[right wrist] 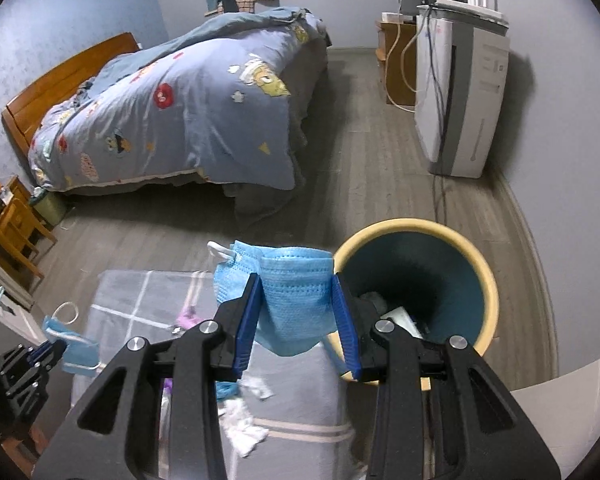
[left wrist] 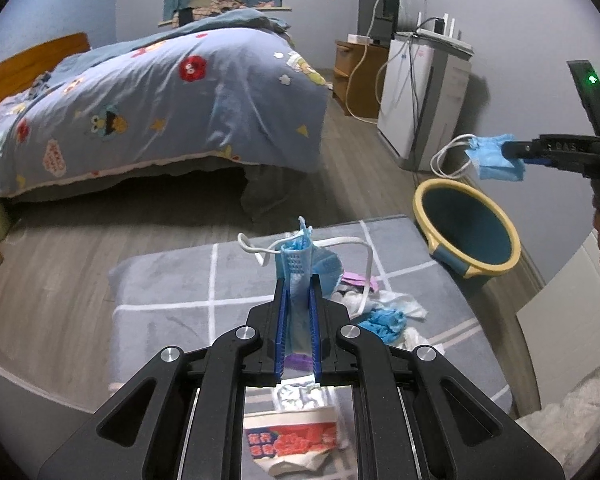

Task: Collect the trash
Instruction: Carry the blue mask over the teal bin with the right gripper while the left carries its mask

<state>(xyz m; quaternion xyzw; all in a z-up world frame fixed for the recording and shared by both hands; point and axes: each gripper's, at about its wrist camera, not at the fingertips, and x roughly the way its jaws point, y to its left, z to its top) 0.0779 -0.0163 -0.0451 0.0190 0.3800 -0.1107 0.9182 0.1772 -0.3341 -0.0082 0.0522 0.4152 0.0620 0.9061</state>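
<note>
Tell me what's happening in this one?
A person is clearing trash off a grey mat with two handheld grippers. The left gripper is shut on a blue mask lifted above the mat. The right gripper holds another mask beside the bin, not yet dropped. Tissues and wrappers remain on the mat.

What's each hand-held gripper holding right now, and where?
Left hand-held gripper: blue mask, pinched mid-body. Right hand-held gripper: another blue mask, clamped across its folded middle.
</note>
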